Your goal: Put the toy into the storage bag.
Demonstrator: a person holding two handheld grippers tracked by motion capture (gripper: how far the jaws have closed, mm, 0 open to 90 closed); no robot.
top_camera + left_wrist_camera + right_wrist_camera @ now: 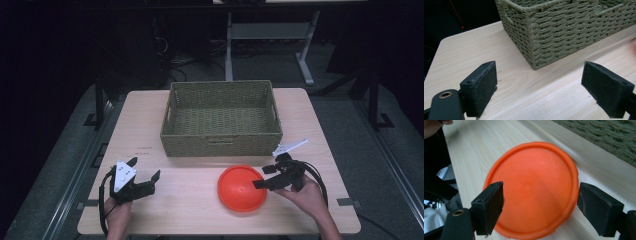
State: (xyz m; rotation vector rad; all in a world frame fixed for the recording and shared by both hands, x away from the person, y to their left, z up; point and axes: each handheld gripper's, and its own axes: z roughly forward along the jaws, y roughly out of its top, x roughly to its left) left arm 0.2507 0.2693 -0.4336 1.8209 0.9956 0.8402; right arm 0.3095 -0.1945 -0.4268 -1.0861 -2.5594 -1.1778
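An orange round plate (241, 188) lies on the wooden table (185, 210), just in front of the woven basket (220, 145). My right gripper (262, 176) reaches over the plate's right edge from the right. In the right gripper view the plate (531, 187) lies between and under the jaws of the right gripper (540, 205); they stand wide apart, and neither pad presses on it. My left gripper (145, 167) rests at the table's front left, open and holding nothing. In the left gripper view, the left gripper (539, 85) faces a near corner of the basket (564, 32).
The basket holds nothing that I can see and takes up the back middle of the table. Bare tabletop (474, 50) lies to its left. Beyond the far edge, table legs (305, 65) stand on a dark floor.
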